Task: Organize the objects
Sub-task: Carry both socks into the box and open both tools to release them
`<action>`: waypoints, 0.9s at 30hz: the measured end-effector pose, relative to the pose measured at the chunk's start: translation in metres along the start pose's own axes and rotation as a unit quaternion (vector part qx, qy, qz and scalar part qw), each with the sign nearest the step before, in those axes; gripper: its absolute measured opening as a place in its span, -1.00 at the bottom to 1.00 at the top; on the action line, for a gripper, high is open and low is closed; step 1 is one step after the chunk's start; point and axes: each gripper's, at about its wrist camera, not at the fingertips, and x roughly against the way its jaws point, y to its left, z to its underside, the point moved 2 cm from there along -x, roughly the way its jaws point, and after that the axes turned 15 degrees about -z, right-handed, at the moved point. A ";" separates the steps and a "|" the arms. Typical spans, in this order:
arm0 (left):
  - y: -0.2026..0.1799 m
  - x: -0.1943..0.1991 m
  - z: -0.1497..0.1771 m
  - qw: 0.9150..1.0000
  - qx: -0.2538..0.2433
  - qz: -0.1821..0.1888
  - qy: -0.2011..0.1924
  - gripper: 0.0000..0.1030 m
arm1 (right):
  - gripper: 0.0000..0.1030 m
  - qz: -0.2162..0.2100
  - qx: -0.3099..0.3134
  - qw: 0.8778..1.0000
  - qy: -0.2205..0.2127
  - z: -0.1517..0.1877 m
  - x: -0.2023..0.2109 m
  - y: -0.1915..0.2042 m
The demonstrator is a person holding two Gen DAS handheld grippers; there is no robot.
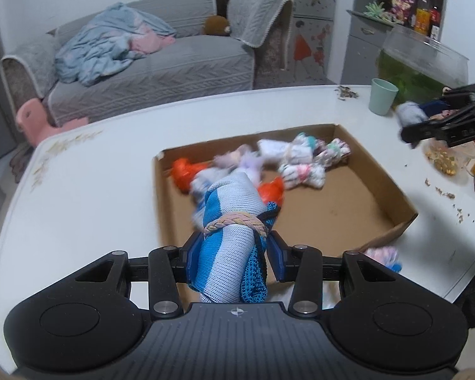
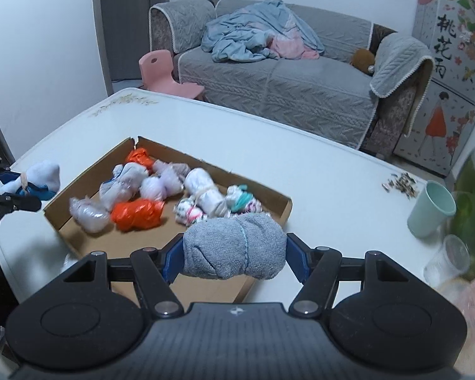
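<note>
Two grippers are each carrying a bundle toward the cardboard tray (image 2: 278, 201). The left gripper (image 1: 228, 255) is clamping its jaws on a blue striped sock roll (image 1: 229, 221) above the tray's near edge; the right gripper (image 2: 234, 261) is pinching a grey towel roll (image 2: 234, 247) over the tray's corner. Releasing each low over bare cardboard, clear of the sock bundles (image 2: 202, 196) inside, should be keeping them from rolling.

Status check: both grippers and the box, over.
Left gripper shut on blue striped bundle. Right gripper shut on grey bundle. Cardboard box open, unobstructed.
</note>
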 end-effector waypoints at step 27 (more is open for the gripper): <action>-0.124 -0.130 -0.038 0.993 -0.076 0.060 0.074 -0.03 | 0.21 -0.063 0.097 0.984 0.133 0.003 -0.099 -0.020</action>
